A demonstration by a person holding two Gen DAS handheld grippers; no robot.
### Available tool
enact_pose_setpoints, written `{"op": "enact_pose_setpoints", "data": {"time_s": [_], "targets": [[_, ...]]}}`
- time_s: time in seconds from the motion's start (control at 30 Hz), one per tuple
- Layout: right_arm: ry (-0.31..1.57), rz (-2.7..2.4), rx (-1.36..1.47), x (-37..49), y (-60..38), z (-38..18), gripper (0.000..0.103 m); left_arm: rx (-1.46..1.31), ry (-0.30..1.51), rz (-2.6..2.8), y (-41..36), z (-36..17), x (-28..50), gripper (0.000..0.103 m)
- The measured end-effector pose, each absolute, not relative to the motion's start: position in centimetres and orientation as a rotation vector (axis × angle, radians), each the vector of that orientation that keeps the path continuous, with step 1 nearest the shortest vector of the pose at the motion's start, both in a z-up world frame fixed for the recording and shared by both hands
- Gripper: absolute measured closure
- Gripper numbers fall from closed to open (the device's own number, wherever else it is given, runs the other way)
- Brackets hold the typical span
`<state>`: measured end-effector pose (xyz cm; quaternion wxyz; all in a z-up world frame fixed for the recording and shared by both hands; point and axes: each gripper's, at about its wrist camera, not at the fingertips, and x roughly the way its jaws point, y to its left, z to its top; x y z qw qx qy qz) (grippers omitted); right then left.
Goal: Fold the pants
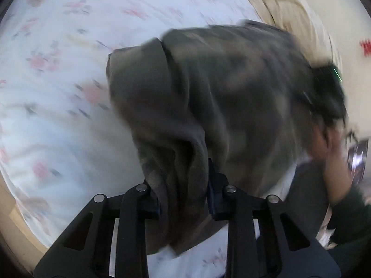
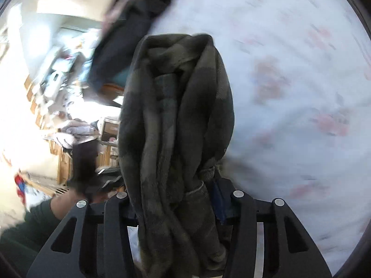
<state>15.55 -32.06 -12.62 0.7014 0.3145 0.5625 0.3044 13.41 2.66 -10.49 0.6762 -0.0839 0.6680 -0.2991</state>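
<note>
Status: early stage, no finished fold evident.

The pants [image 1: 208, 97], a dark olive-grey fleece pair, are off the bed and hang in the air between the two tools. The left claw [image 1: 183, 199] is clamped on a bunched handful of the fabric; cloth fills the gap between its jaws and drapes forward and to the right. The right claw [image 2: 176, 206] is likewise clamped on a thick gathered rope of the same garment, with a cuff or hem edge visible near the jaw line.

Below lies the bed sheet [image 1: 58, 74], white with a pink floral print. A cream blanket [image 1: 278, 2] is heaped at the far edge of the bed. The other tool and the hand [image 1: 324, 143] that carries it show at the right of the left-wrist view, though blurred.

Both views are smeared, so the garment appears to be mid-swing, probably a shake-out or carry.

Judgement on progress: the pants are gripped but crumpled, not spread flat. Remaining work: lay them out on the sheet, align the legs, fold them, and let go.
</note>
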Motion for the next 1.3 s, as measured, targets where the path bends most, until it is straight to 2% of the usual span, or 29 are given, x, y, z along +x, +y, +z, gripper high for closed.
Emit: {"op": "enact_pose_setpoints", "data": {"time_s": [0.03,0.07,0.1,0.17,0.2,0.37,0.47,0.57,0.6,0.7,0.83,0.87,0.9,0.93,1.0,1.07,1.1,1.3], "targets": [[1.303,0.651,0.69,16.4,-33.1,-14.0,0.045,-0.17,1.513,-0.676,2.1,-10.6,13.1,0.072],[1.367,0.603,0.678,17.1,-34.3,-15.5,0.042,-0.138,1.526,-0.671,1.6,-10.6,12.9,0.064],[1.423,0.575,0.69,17.6,-35.2,-16.7,0.034,-0.109,1.527,-0.652,1.6,-10.6,13.0,0.052],[1.424,0.536,0.69,17.6,-36.1,-16.6,0.026,-0.149,1.496,-0.582,3.1,-9.6,13.8,0.039],[1.396,0.529,0.671,17.3,-36.4,-15.8,0.026,-0.2,1.479,-0.572,4.1,-8.9,14.2,0.038],[1.191,0.465,0.526,14.9,-37.2,-9.6,0.025,-0.412,1.294,-0.452,7.8,-5.0,17.7,0.038],[1.138,0.389,0.528,14.3,-37.3,-7.4,0.025,-0.45,1.328,-0.409,6.3,-5.8,19.5,0.04],[1.193,0.326,0.51,13.5,-36.6,-6.6,0.027,-0.355,1.336,-0.406,3.6,-6.5,19.7,0.045],[1.213,0.326,0.511,13.0,-36.4,-6.3,0.028,-0.28,1.331,-0.384,2.5,-6.5,19.7,0.055],[1.255,0.3,0.504,10.7,-35.9,-6.7,0.028,-0.172,1.282,-0.36,1.6,-6.6,20.0,0.06],[1.334,0.231,0.58,7.3,-36.7,-8.8,0.029,-0.262,1.311,-0.349,2.7,-7.1,20.5,0.062],[1.346,0.224,0.596,6.7,-36.8,-9.0,0.03,-0.268,1.309,-0.351,2.6,-7.2,20.5,0.063],[1.355,0.233,0.613,6.2,-36.7,-9.3,0.043,-0.262,1.306,-0.351,2.3,-7.4,20.6,0.063],[1.358,0.248,0.621,6.0,-36.6,-9.4,0.062,-0.257,1.305,-0.349,2.0,-7.3,20.5,0.063],[1.404,0.258,0.582,5.8,-35.7,-10.0,0.078,-0.245,1.294,-0.35,1.9,-7.1,20.4,0.079],[1.425,0.264,0.492,5.6,-34.3,-10.6,0.09,-0.195,1.285,-0.345,1.3,-6.7,20.4,0.087],[1.428,0.285,0.474,5.5,-33.9,-10.7,0.095,-0.173,1.286,-0.347,1.1,-6.6,20.4,0.09],[1.344,0.431,0.632,3.4,-33.2,-8.2,0.096,-0.196,1.312,-0.343,2.1,-6.2,20.5,0.095]]}}
